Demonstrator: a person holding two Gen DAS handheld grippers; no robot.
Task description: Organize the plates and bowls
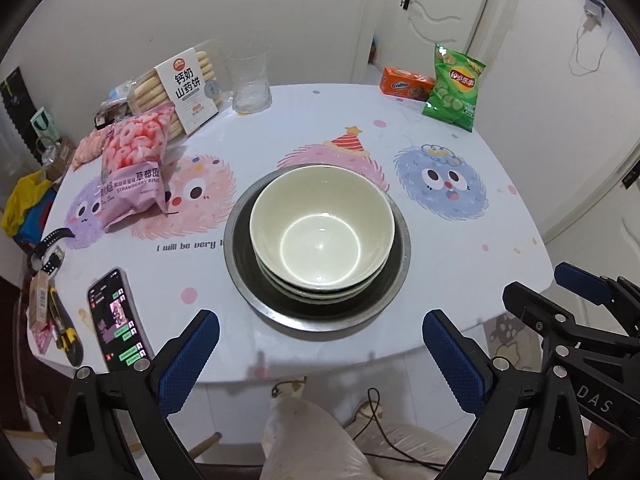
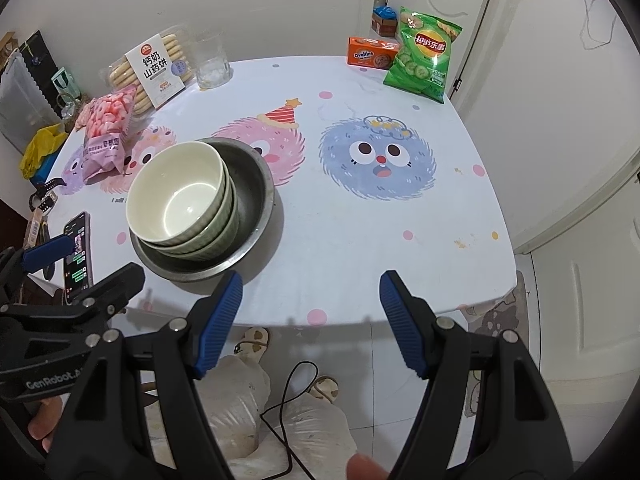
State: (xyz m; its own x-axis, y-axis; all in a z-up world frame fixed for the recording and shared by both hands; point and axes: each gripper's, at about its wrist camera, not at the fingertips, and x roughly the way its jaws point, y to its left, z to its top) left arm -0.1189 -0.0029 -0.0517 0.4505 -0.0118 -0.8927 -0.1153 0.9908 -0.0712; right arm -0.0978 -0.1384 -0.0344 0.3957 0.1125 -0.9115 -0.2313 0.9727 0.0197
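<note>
Both claws hang over the near edge of the bench, released and grasping nothing. Left claw [image 1: 320,364] has its blue pads spread wide, the gap between them bare; right claw [image 2: 312,324] stands apart too, though less widely. Just beyond the left claw, near that front edge, three stacked bowls [image 1: 322,228] nest inside a metal basin [image 1: 316,320]; the lower two bowls show only as rims. A phone [image 1: 120,320] lies at the near left edge. Farther back stand a glass [image 1: 251,80], a chips bag [image 1: 454,88] and a pink snack bag [image 1: 134,168]. Fingers at the bottom of the right wrist view are cut off.
</note>
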